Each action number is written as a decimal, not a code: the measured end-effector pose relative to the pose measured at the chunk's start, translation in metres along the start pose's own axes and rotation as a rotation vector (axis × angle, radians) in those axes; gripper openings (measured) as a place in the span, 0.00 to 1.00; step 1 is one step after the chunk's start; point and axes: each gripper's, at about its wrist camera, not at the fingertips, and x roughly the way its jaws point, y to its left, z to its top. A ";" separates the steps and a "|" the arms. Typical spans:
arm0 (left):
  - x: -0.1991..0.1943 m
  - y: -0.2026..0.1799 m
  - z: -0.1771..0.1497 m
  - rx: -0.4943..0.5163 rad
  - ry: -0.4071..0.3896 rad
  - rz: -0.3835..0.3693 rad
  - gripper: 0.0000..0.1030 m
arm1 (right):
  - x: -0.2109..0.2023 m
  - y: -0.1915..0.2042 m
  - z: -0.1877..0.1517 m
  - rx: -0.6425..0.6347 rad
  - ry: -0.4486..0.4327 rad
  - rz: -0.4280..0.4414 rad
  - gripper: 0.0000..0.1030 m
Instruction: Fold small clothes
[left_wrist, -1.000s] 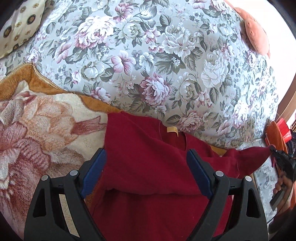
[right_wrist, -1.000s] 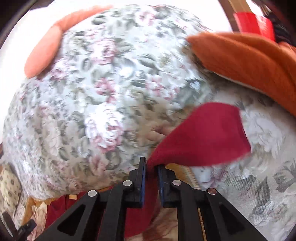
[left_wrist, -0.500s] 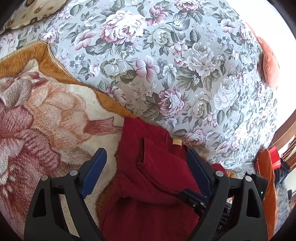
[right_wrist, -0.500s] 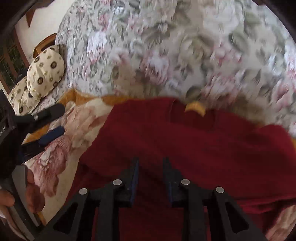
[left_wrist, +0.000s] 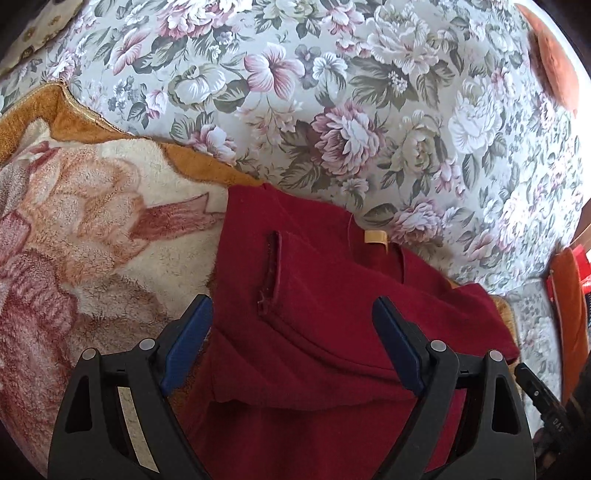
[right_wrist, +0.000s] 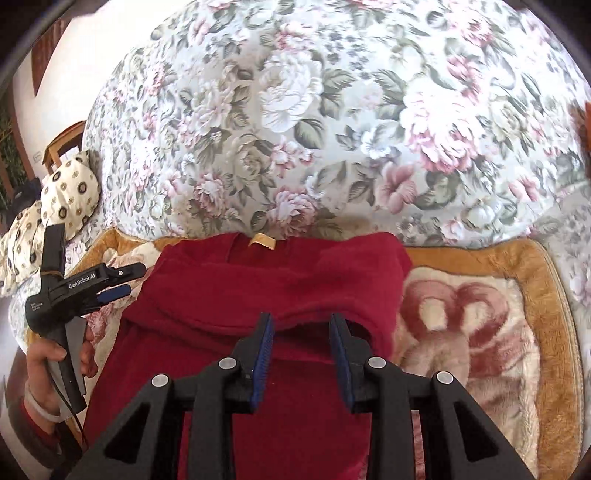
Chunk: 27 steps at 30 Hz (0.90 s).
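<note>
The red garment (right_wrist: 266, 295) lies on a plush blanket (right_wrist: 480, 314) atop the floral bed (right_wrist: 295, 110), one sleeve folded across. The right gripper (right_wrist: 301, 321) is opening above it, nothing pinched; the left gripper (left_wrist: 291, 310) hovers wide apart.

There was one dark red garment (right_wrist: 266, 295) with one yellow neck label (right_wrist: 262, 240), lying on one plush fleece blanket (right_wrist: 480, 332) with an orange border, spread over one floral bedspread (right_wrist: 332, 129). Two patterned cream pillows (right_wrist: 70, 192) lay at the left edge in the right wrist view. Two grippers were counted, the left gripper (left_wrist: 291, 339) and the right gripper (right_wrist: 301, 354), and one hand (right_wrist: 55, 354) showed.
</note>
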 end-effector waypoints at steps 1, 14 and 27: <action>0.004 0.000 0.000 0.002 0.004 0.000 0.83 | 0.000 -0.007 -0.003 0.025 0.012 0.005 0.29; -0.028 -0.004 0.009 0.068 -0.121 0.029 0.15 | -0.011 -0.017 -0.004 0.075 -0.016 -0.010 0.29; -0.022 0.020 0.011 -0.045 -0.036 0.013 0.15 | 0.069 0.110 0.002 -0.101 0.080 0.231 0.40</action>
